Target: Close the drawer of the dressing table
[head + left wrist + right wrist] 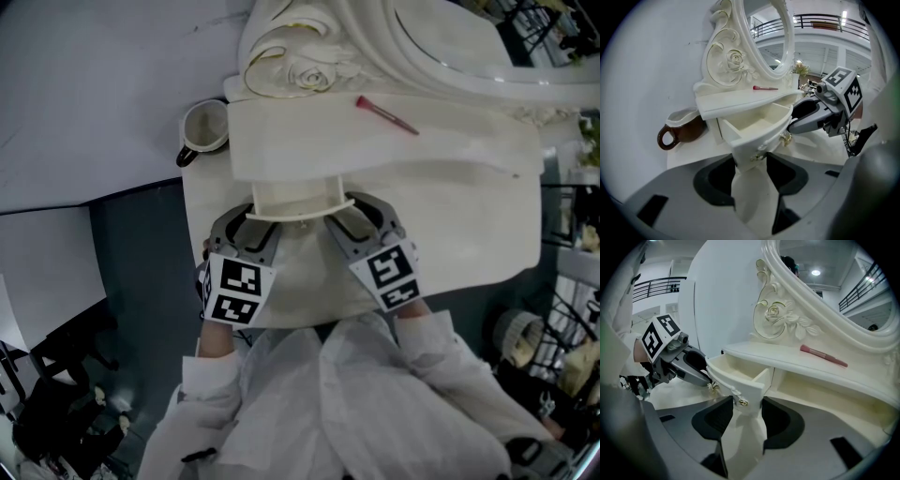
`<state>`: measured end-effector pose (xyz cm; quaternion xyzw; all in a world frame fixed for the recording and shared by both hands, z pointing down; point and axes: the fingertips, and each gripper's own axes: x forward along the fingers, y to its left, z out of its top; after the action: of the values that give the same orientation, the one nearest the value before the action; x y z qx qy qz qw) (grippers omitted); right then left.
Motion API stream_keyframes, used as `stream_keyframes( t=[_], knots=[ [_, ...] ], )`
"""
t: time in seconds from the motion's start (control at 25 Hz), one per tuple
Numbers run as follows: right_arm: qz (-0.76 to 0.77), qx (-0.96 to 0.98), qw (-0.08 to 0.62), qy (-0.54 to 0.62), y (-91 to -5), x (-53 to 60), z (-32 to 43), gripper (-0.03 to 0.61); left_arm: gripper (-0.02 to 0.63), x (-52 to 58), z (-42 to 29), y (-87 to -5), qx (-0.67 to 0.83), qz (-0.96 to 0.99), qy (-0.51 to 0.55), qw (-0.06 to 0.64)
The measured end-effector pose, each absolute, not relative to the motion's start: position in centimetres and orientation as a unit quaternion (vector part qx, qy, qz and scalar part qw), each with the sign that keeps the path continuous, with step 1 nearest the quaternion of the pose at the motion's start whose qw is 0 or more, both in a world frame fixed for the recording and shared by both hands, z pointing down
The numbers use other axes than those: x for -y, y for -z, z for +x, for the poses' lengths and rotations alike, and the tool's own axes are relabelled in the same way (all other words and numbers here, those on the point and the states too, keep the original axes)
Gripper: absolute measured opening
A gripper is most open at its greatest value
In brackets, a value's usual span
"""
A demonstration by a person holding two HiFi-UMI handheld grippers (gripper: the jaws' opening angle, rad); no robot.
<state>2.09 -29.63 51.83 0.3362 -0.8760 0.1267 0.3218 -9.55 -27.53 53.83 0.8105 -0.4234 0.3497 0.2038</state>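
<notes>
Four open fingers (712,183) astride the drawer's (754,125) corners

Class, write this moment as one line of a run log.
drawer: pulled out, empty | left tool: open, at drawer front | right tool: open, at drawer front

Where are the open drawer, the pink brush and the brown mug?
drawer (757,124), left gripper view, inside floor.
pink brush (387,115), head view, middle of handle.
brown mug (690,131), left gripper view, side wall.
</notes>
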Motion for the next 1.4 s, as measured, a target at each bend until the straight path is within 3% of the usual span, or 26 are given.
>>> stream_keyframes(
  t=[1.4],
  knots=[
    [0.384,0.862,0.289,-0.161,-52.9,32.3,2.4,0.192,0.212,30.3,-10.2,-53.9,0.462,0.794,-0.312,0.244]
  ],
)
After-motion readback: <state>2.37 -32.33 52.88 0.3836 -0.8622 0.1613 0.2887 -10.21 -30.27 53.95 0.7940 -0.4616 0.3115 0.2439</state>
